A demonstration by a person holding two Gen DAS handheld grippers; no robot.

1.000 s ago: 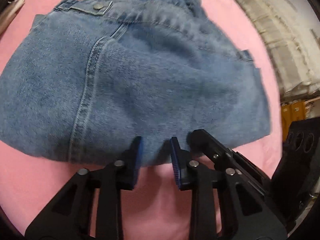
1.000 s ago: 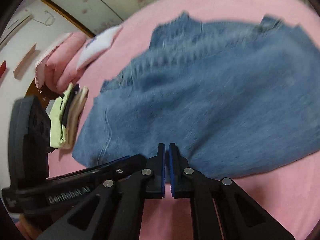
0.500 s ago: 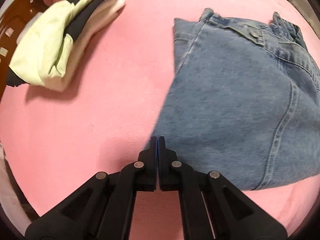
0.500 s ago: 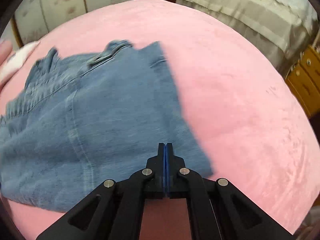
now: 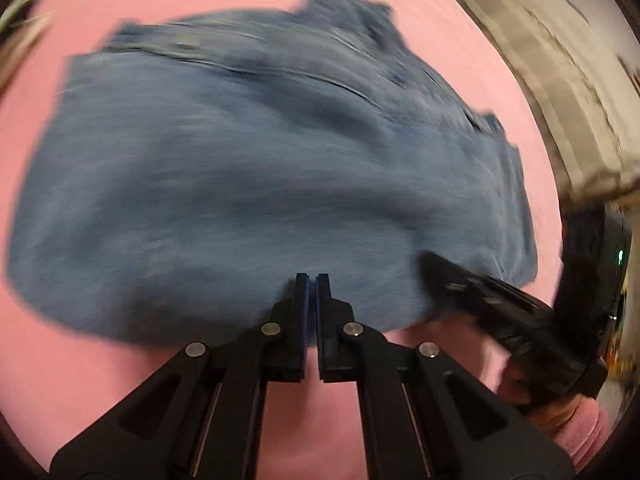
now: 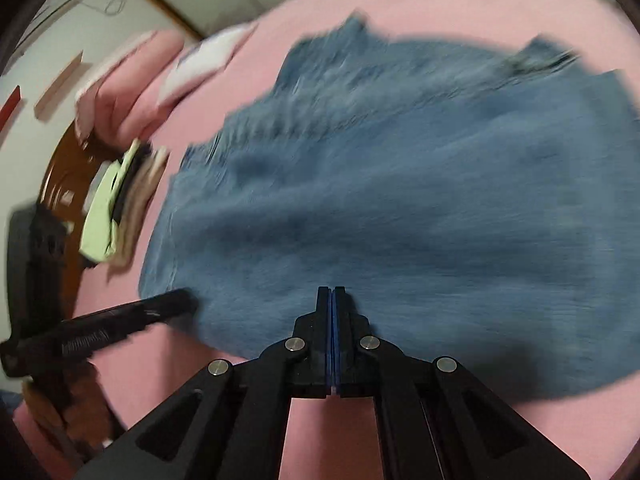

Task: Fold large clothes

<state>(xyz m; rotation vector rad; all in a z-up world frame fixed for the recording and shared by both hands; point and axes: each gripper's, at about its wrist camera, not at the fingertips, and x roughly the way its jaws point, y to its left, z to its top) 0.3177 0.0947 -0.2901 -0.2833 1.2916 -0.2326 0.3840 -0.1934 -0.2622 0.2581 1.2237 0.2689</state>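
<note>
Both of my tongs sit at the near edge of the folded jeans (image 5: 256, 184), which lie flat on the pink bed (image 5: 120, 380). The denim's long axis runs side to side across my views, waistband on the far side. A pile of folded clothes (image 6: 116, 208) sits off to the left near pink pillows (image 6: 132, 80), and a beige quilted cover (image 5: 560, 92) lies to the right. My left tongs (image 5: 311, 280) are almost clenched, a sliver of gap showing, tips over the denim's hem. My right tongs (image 6: 331, 292) are clenched, empty, tips over the same hem. Everything is motion-blurred.
</note>
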